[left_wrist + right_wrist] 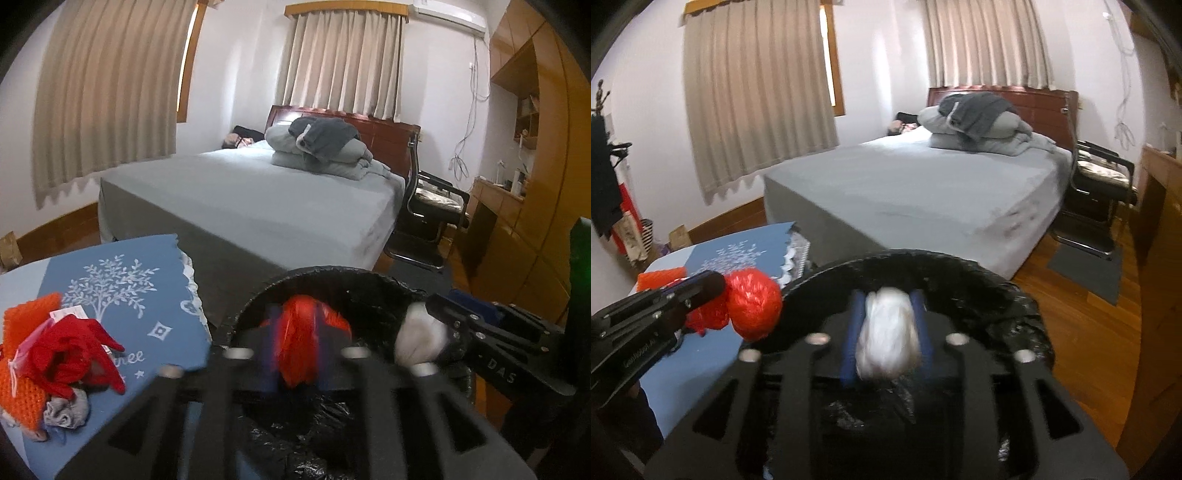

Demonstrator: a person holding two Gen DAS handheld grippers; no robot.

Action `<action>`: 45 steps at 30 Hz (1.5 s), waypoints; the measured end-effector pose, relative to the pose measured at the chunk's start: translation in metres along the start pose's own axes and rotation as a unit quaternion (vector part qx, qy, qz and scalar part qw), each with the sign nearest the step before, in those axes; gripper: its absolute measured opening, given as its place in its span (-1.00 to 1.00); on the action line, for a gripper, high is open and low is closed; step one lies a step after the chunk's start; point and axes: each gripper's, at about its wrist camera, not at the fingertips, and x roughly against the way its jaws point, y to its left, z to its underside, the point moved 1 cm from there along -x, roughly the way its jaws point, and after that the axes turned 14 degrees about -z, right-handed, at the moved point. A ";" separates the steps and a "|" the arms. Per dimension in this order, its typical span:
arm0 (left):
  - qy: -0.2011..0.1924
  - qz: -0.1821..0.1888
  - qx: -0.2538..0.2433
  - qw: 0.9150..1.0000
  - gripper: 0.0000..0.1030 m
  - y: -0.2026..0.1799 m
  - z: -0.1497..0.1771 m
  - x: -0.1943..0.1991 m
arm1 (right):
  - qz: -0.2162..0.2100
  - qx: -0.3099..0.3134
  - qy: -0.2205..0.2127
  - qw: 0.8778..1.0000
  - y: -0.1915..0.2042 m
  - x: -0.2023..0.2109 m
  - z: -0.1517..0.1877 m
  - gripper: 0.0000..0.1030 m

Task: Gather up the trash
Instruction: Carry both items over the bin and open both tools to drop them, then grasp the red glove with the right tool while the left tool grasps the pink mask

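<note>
Red crumpled plastic wad [301, 341]: pinched in closed left gripper [299, 350]. White crumpled wad [888, 341]: pinched in closed right gripper [888, 347]. Both over black-lined bin [1015, 295].

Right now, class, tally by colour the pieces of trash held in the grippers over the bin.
Red: 1, red plastic wad in the left gripper
White: 1, white crumpled wad in the right gripper
Total: 2, both over the black-lined bin
</note>
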 end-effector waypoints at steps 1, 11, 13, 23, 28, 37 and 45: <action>-0.003 -0.003 0.002 1.000 -0.14 0.002 0.001 0.001 | 0.002 0.000 -0.002 1.000 0.000 0.001 0.000 0.10; -0.035 -0.106 0.023 0.993 0.36 0.072 0.005 0.034 | -0.018 0.014 -0.017 1.000 0.032 -0.009 -0.007 0.86; -0.039 -0.133 0.028 0.990 0.38 0.090 0.007 0.041 | -0.037 0.021 -0.015 0.999 0.048 -0.016 -0.009 0.86; -0.034 -0.254 0.061 0.965 0.39 0.183 0.026 0.063 | -0.131 0.068 0.011 0.989 0.145 -0.067 -0.018 0.86; -0.026 -0.284 0.075 0.956 0.39 0.215 0.034 0.061 | -0.170 0.085 0.028 0.981 0.189 -0.097 -0.015 0.86; -0.017 -0.309 0.094 0.946 0.38 0.249 0.044 0.058 | -0.206 0.096 0.075 0.971 0.236 -0.141 -0.001 0.86; -0.012 -0.320 0.107 0.941 0.38 0.265 0.050 0.055 | -0.227 0.105 0.102 0.963 0.259 -0.162 0.005 0.86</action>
